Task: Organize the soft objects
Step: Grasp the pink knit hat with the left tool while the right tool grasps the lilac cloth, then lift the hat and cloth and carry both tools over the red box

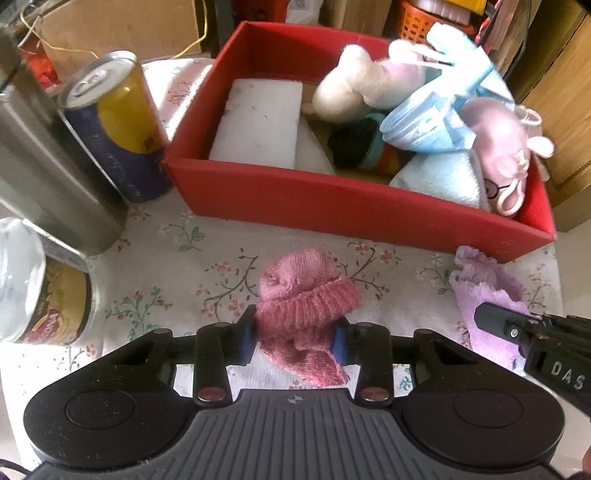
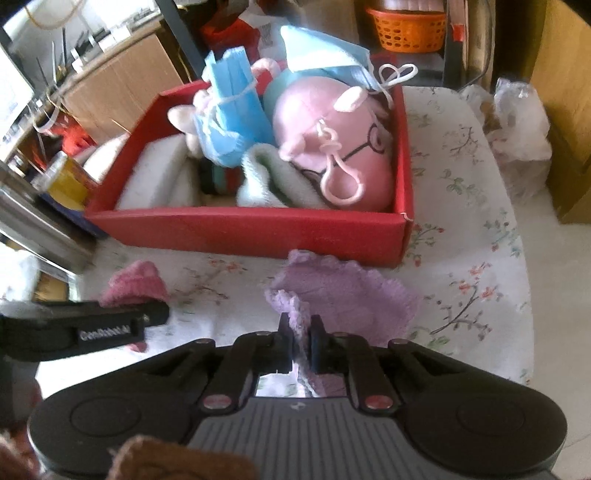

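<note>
A red box (image 1: 332, 199) on the floral tablecloth holds a white foam block (image 1: 258, 122), a cream plush (image 1: 343, 88), blue face masks (image 1: 436, 122), a pink pig plush (image 1: 502, 147), a light blue towel (image 1: 439, 177) and a dark striped sock (image 1: 362, 147). My left gripper (image 1: 297, 338) is shut on a pink knitted sock (image 1: 303, 295) lying in front of the box. My right gripper (image 2: 300, 343) is shut on the edge of a purple knitted cloth (image 2: 343, 291), which also shows in the left wrist view (image 1: 484, 288). The pink sock (image 2: 135, 284) and the left gripper's finger (image 2: 122, 317) show at the left.
A blue and yellow can (image 1: 118, 125), a steel cylinder (image 1: 44, 177) and a glass jar (image 1: 40, 288) stand left of the box. A plastic bag (image 2: 517, 125) lies at the table's far right. Cardboard boxes and an orange basket (image 2: 410, 26) stand behind.
</note>
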